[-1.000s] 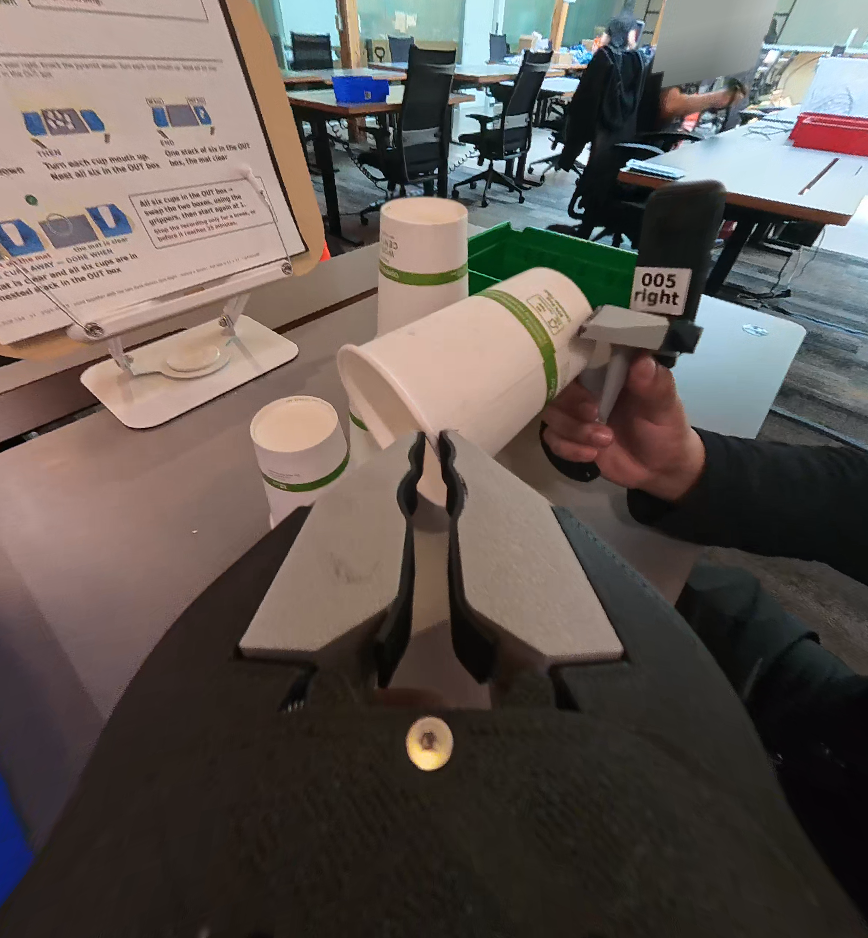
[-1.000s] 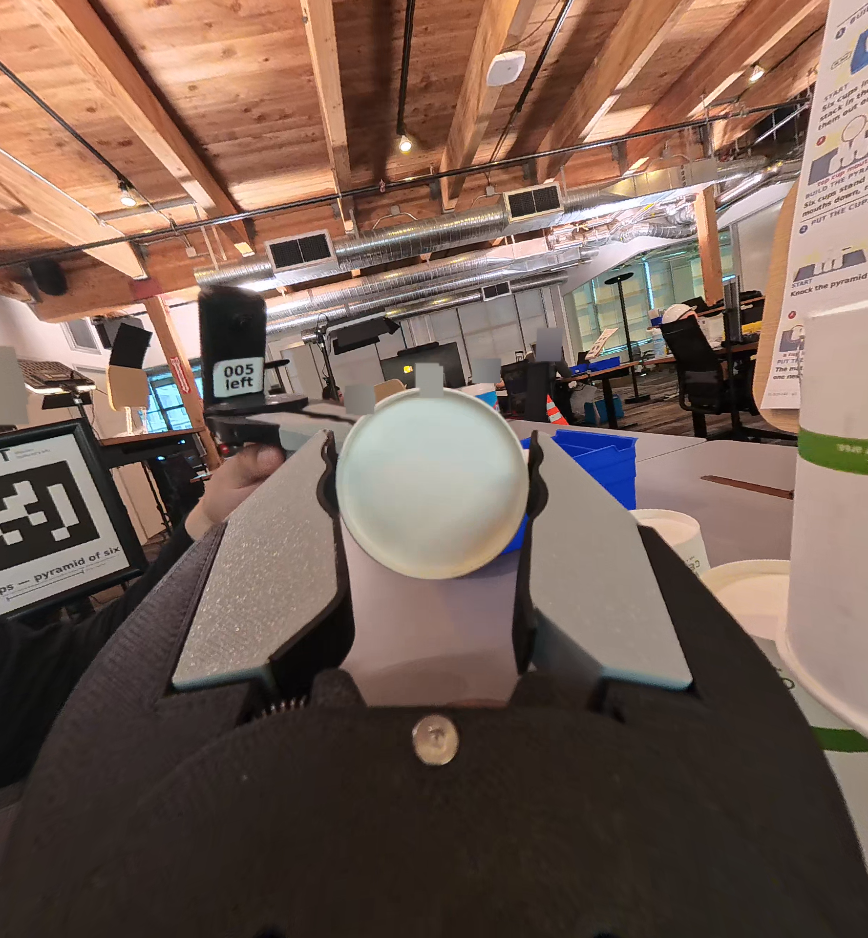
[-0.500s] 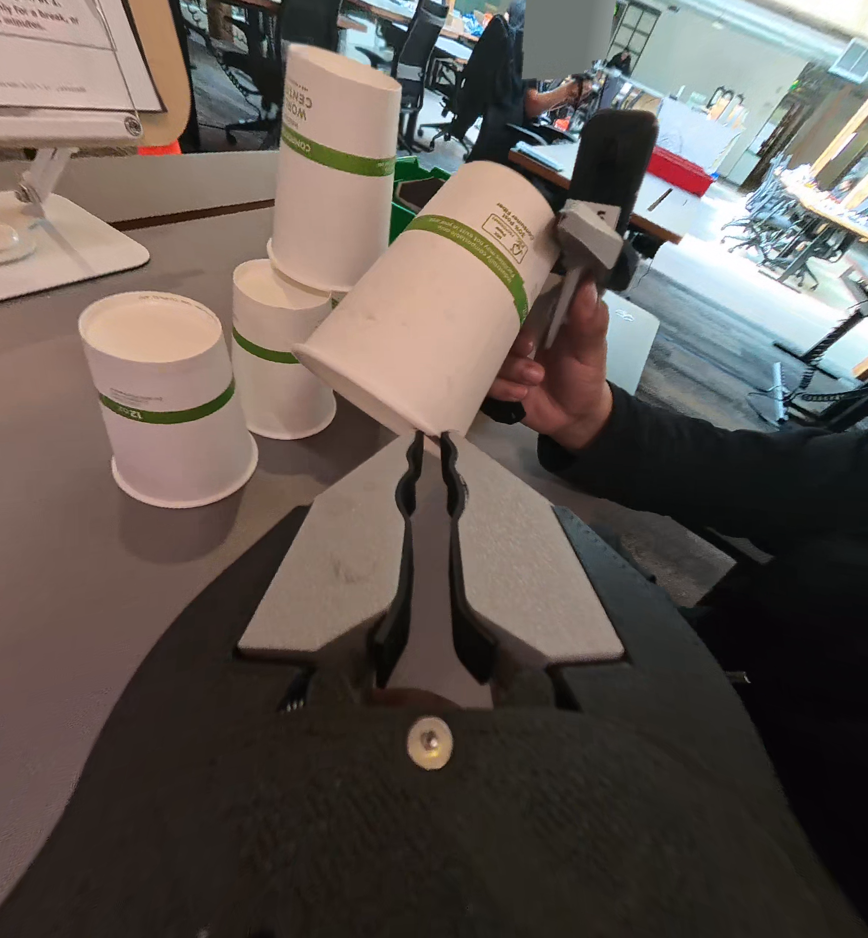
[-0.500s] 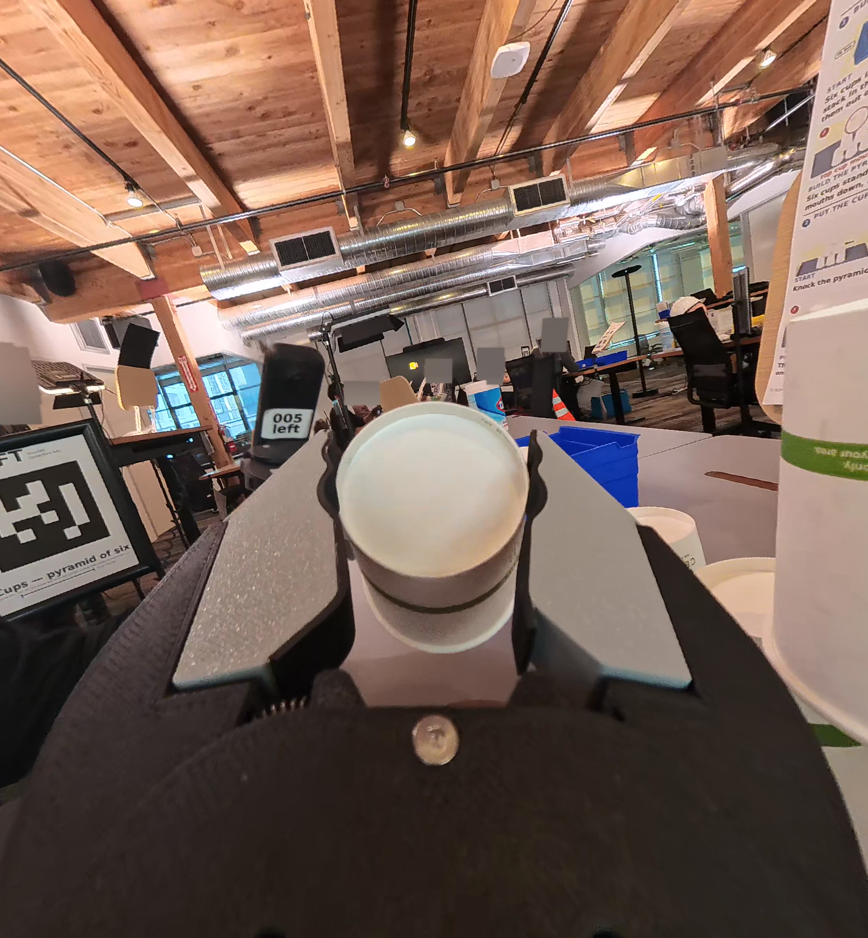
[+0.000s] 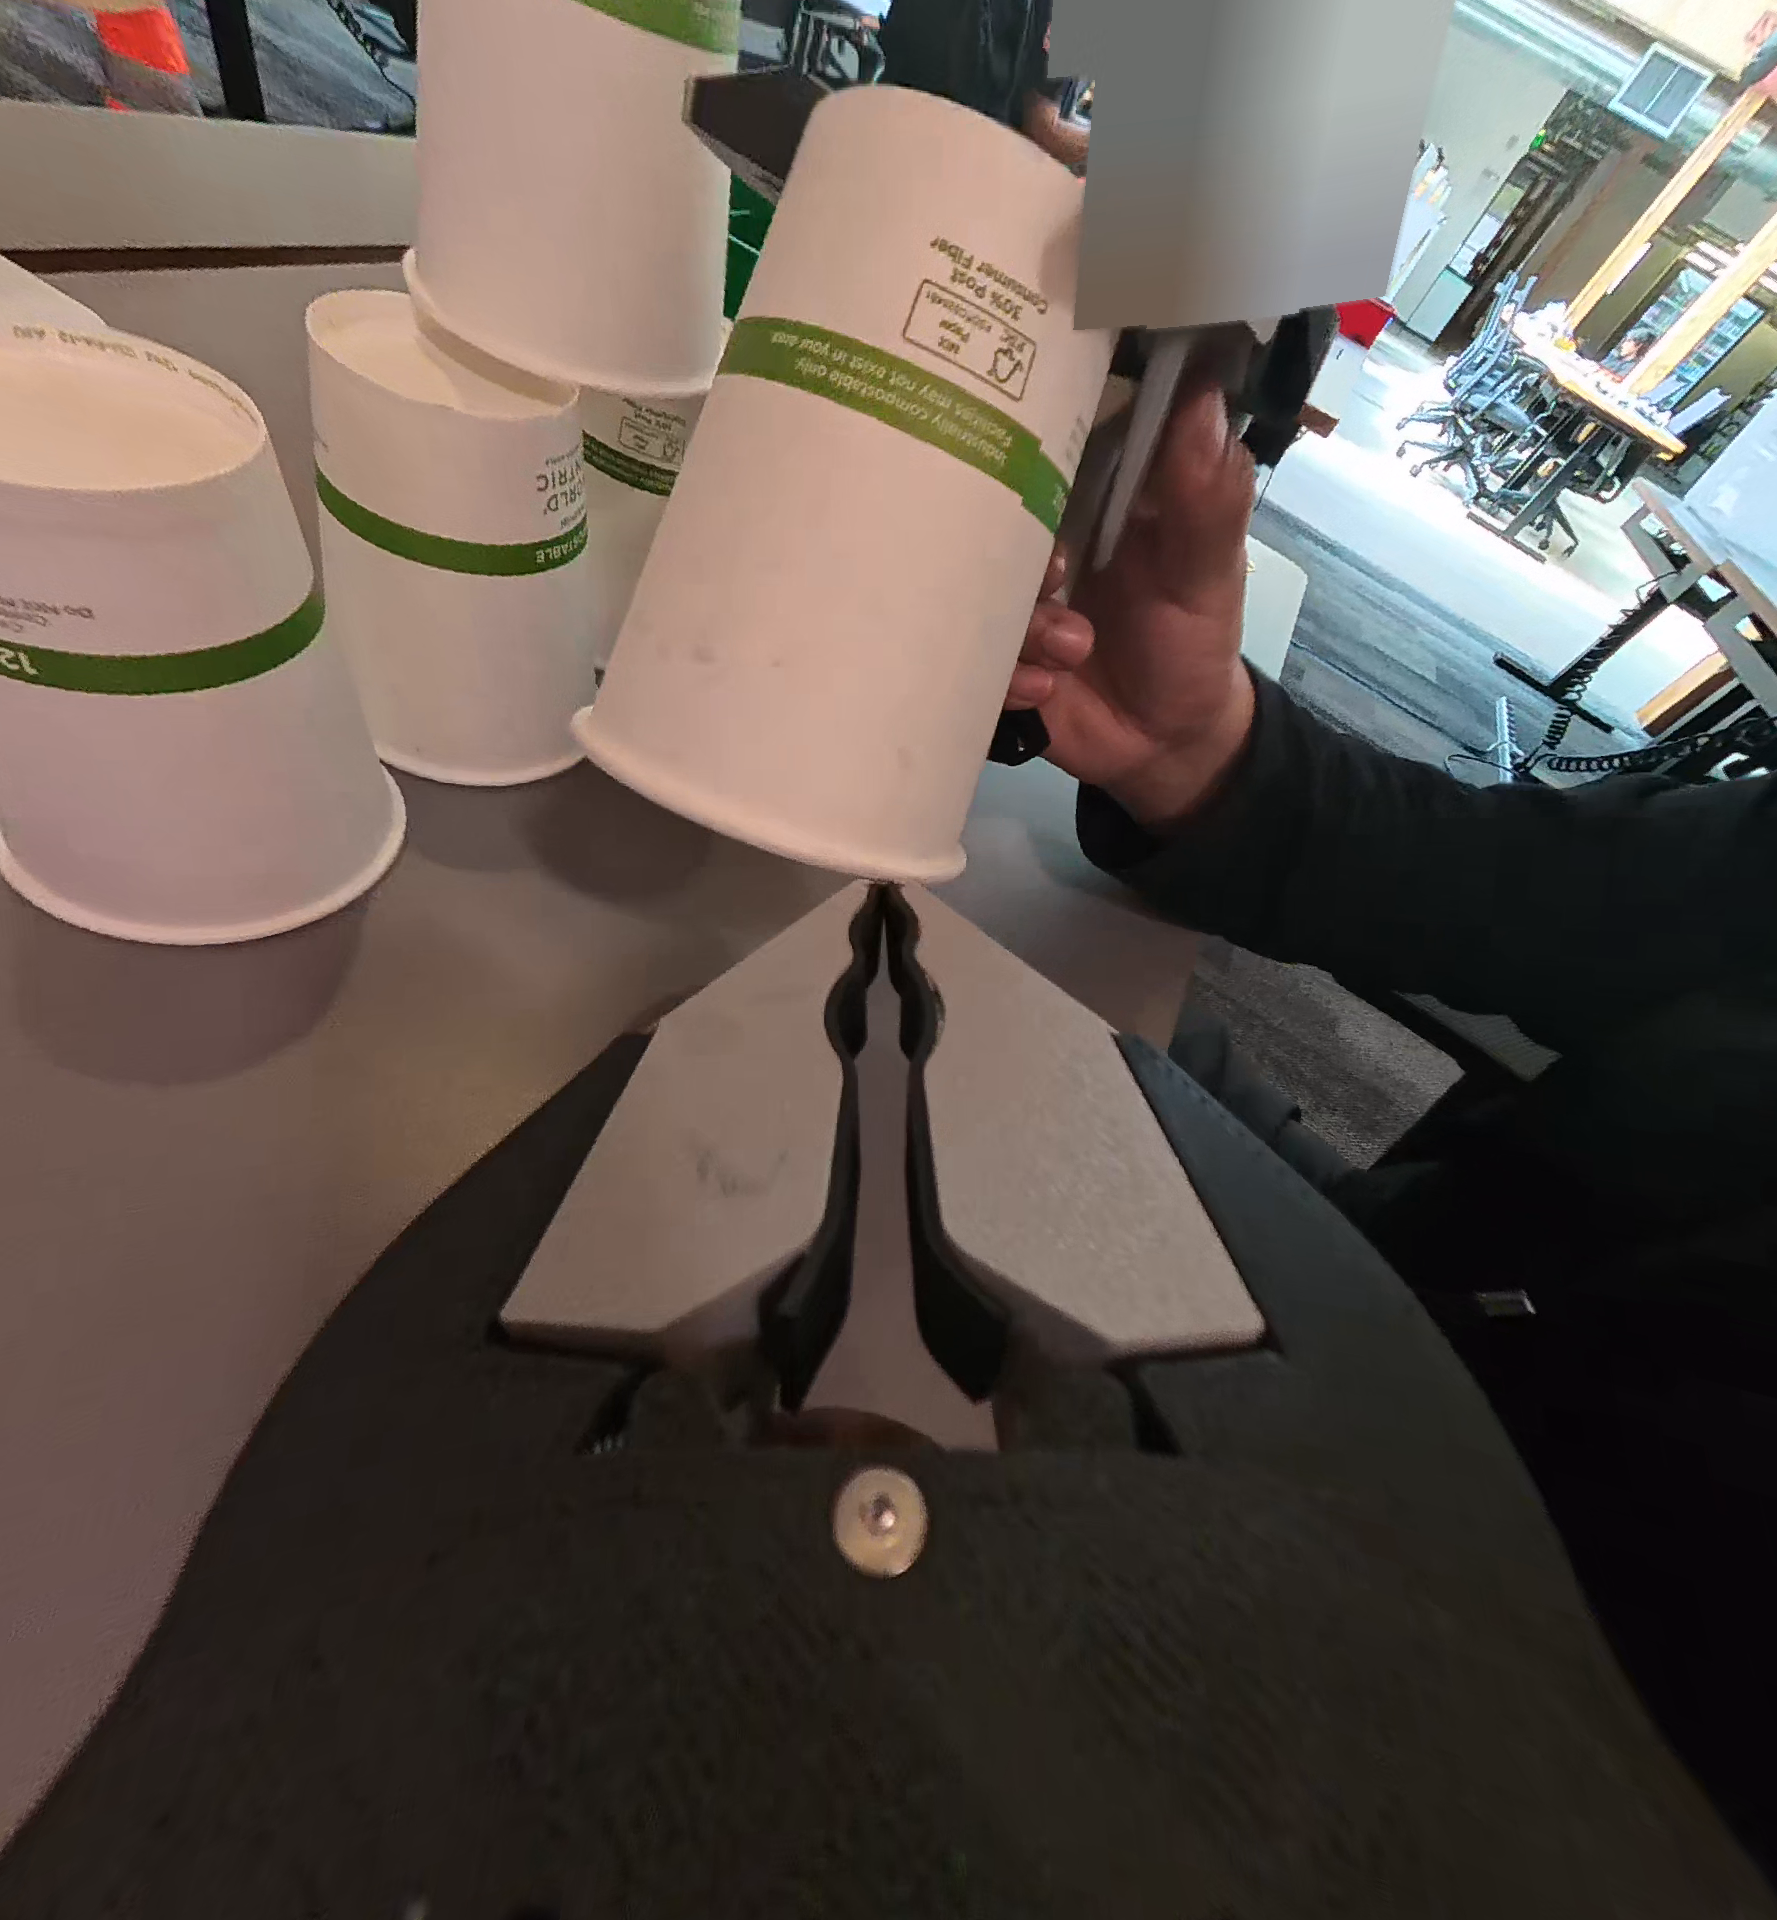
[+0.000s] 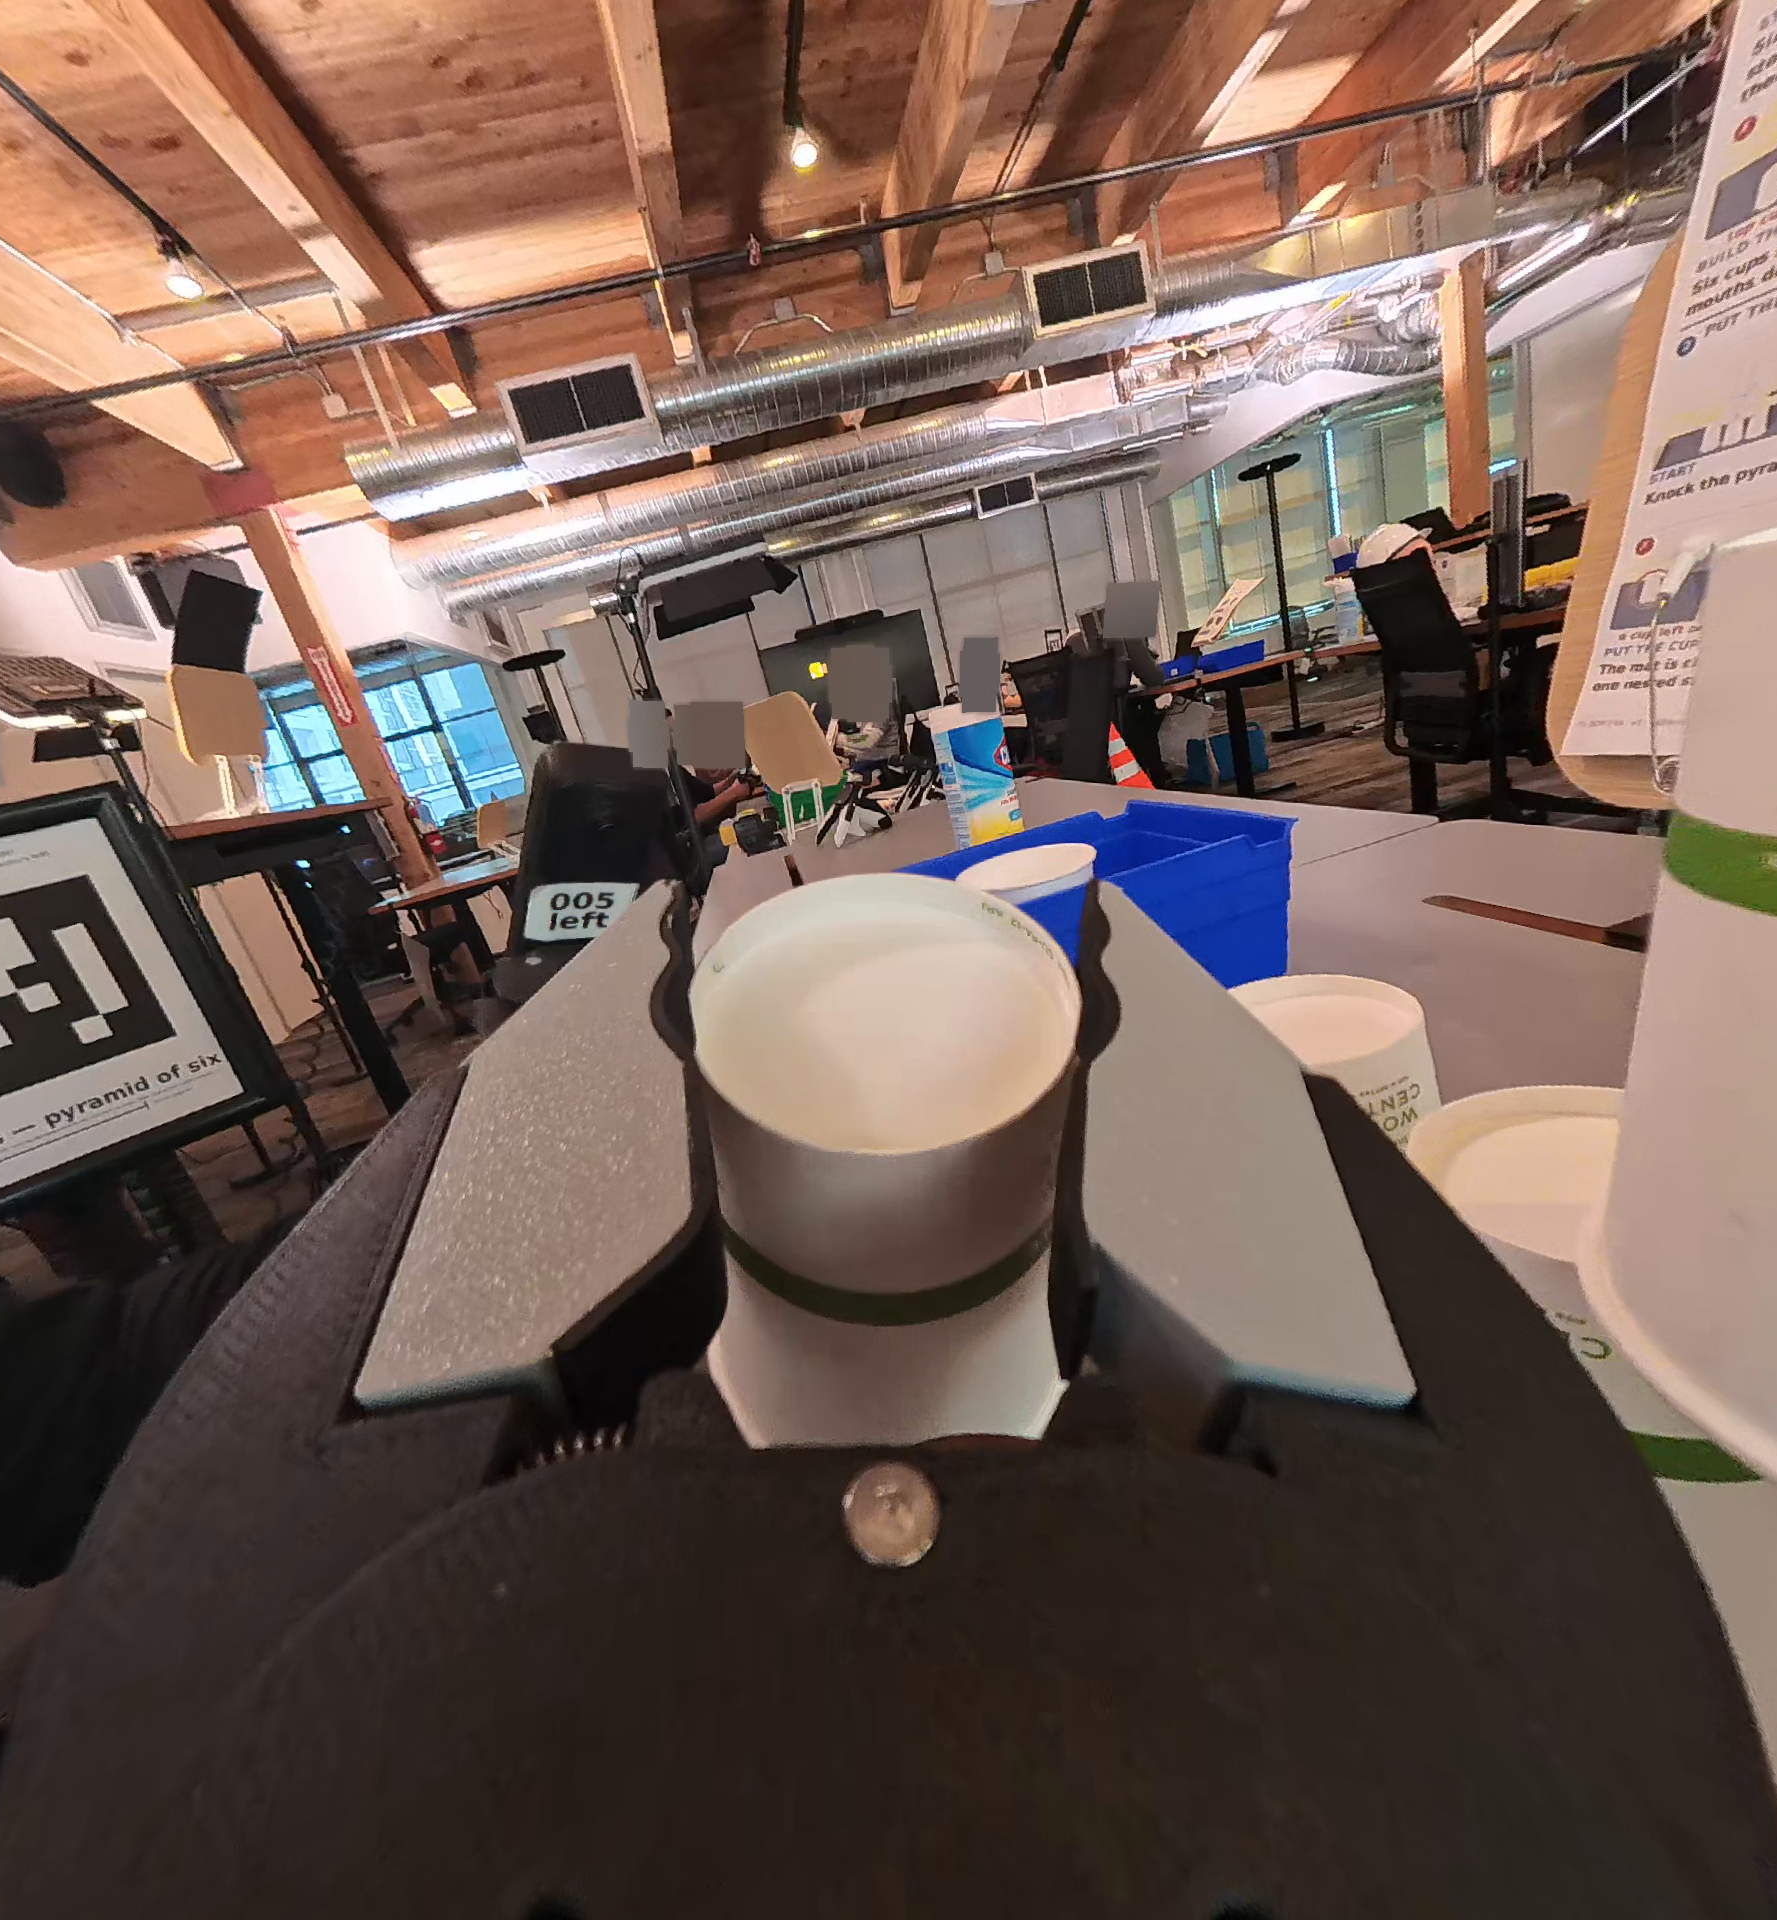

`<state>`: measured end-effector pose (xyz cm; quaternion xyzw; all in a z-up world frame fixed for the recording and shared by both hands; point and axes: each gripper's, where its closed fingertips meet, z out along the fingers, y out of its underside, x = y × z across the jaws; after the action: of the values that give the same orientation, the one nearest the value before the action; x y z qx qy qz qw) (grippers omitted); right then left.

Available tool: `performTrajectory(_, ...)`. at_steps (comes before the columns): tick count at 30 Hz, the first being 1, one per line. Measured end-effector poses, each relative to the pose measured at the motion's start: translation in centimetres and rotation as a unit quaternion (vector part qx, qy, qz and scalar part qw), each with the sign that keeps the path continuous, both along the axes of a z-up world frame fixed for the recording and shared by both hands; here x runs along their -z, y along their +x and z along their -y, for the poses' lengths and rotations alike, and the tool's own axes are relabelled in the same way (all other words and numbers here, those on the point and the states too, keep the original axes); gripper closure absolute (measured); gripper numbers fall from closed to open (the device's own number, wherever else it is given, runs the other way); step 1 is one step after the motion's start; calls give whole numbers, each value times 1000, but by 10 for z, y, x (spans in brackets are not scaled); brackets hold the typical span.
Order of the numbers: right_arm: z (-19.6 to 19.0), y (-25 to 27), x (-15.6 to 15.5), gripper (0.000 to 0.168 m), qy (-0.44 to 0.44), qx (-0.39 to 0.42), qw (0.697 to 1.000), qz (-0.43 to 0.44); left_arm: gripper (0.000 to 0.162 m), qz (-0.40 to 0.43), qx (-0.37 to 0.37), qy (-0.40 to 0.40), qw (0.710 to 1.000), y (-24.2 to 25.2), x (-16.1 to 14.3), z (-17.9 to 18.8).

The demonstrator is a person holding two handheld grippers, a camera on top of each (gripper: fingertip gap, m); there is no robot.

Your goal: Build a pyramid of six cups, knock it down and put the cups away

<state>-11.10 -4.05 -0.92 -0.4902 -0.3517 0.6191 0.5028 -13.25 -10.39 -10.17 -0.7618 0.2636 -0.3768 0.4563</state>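
Note:
My right gripper is shut on a white paper cup with a green band, seen from its base end. In the left wrist view that cup hangs tilted, mouth down, just above the grey table. My left gripper is shut, its tips right under the cup's rim. To the left, mouth-down cups stand on the table: one, a second, a third behind. Another cup rests on top of them.
A blue bin with a cup in it stands behind the held cup. A green bin shows behind the stack. A framed marker sign stands at left, an instruction sheet at right. The table's edge lies at right. Across from one pair of fingers to the other is roughly 12 cm.
The cup in my right gripper has swung from lying sideways to nearly upright, mouth down, lower over the table. My left gripper's fingers have closed fully and sit under the rim.

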Motion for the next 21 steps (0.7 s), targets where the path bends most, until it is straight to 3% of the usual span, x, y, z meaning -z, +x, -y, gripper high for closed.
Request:
performTrajectory(20,-2,-14,22,98,14,17,998,63,162,15,4,-62,998,8,41,-9)
performTrajectory(21,-1,-14,22,105,19,20,998,65,162,15,5,-63,998,8,42,-9)
